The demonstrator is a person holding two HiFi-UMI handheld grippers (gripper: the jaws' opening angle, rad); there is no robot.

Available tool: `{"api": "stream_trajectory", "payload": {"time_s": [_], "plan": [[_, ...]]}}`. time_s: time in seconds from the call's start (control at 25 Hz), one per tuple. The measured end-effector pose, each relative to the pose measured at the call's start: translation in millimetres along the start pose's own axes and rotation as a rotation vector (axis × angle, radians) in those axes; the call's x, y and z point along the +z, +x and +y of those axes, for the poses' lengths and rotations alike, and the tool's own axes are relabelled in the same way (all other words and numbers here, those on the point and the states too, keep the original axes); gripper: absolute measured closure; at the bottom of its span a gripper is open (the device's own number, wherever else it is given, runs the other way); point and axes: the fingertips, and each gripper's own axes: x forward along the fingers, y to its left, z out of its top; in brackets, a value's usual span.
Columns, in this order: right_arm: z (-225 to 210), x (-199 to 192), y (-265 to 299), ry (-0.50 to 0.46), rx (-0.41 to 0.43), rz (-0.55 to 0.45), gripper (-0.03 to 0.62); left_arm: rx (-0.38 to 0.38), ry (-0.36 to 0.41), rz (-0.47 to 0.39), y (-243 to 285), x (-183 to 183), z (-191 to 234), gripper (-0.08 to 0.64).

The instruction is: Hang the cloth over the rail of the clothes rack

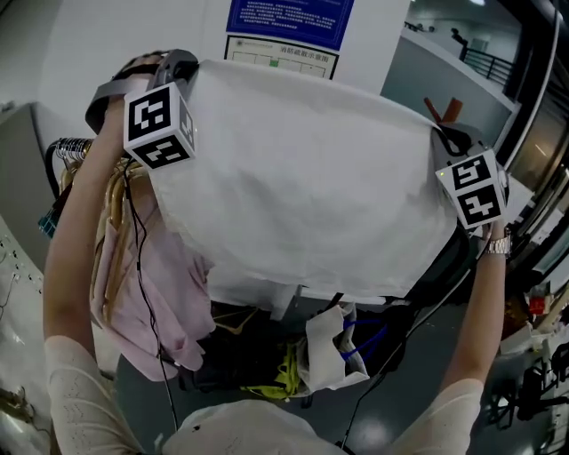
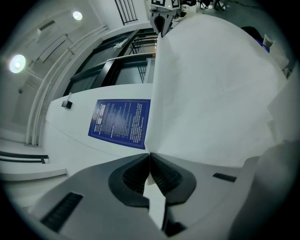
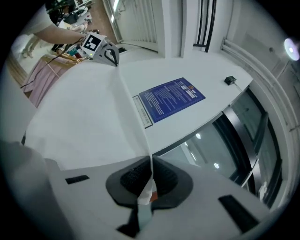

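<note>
Cannot make out the rail anywhere: in the head view, covered by the spread cloth (image 1: 311,178), with only a bunch of hangers (image 1: 71,151) and a pink garment (image 1: 156,293) showing beside it at the left. Below the cloth's lower edge, just a white bag (image 1: 331,348) and dark clutter on the floor, too tangled to tell apart. Blue notice (image 1: 289,19) on the wall behind, cut off by the top of the frame. Behind the right gripper's pads, a small orange bit, too little of it to say what. As for the cloth: plain white, held high in the air in front of the wall and stretched wide between the two raised arms, upper edge fairly taut with a slight sag, surface smooth apart from soft creases, lower part hanging loose and doubled in places. Left gripper (image 2: 150,164) clamped tight on the upper left corner, pads pressed together with a strip of fabric running back between them. Right gripper (image 3: 151,169) pinched likewise on the upper right corner, a narrow tab of cloth trailing through the closed pads.
</note>
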Motion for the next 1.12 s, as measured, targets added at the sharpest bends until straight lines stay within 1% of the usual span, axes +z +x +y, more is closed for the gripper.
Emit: {"api": "stream_trajectory", "payload": {"time_s": [0.2, 0.32, 0.4, 0.48, 0.6, 0.64, 0.72, 0.76, 0.92, 1.0, 1.12], "plan": [[21, -15, 20, 0.011, 0.059, 0.046, 0.572, -0.049, 0.043, 0.024, 16, -3, -27, 0.545], [31, -20, 29, 0.009, 0.09, 0.059, 0.571, -0.079, 0.041, 0.028, 23, -5, -40, 0.545], [37, -25, 32, 0.011, 0.118, 0.067, 0.571, -0.084, 0.039, 0.027, 24, -5, -44, 0.543], [44, -30, 34, 0.006, 0.153, 0.08, 0.571, -0.095, 0.059, 0.03, 24, -4, -46, 0.543], [48, -32, 37, -0.014, 0.176, 0.078, 0.567, -0.148, 0.1, 0.039, 27, -3, -54, 0.538], [49, -32, 37, -0.021, 0.176, 0.076, 0.553, -0.16, 0.109, 0.041, 28, -4, -56, 0.527], [51, -32, 37, -0.032, 0.181, 0.078, 0.512, -0.171, 0.125, 0.049, 29, -5, -59, 0.453], [52, -32, 37, -0.037, 0.18, 0.077, 0.501, -0.169, 0.131, 0.052, 28, -6, -59, 0.431], [49, -25, 37, -0.054, 0.147, 0.055, 0.492, -0.137, 0.131, 0.045, 26, -4, -55, 0.428], [48, -24, 36, -0.056, 0.147, 0.051, 0.492, -0.124, 0.115, 0.041, 26, -5, -52, 0.428], [43, -21, 32, -0.052, 0.114, 0.034, 0.494, -0.066, 0.081, 0.016, 23, -4, -43, 0.428]]}}
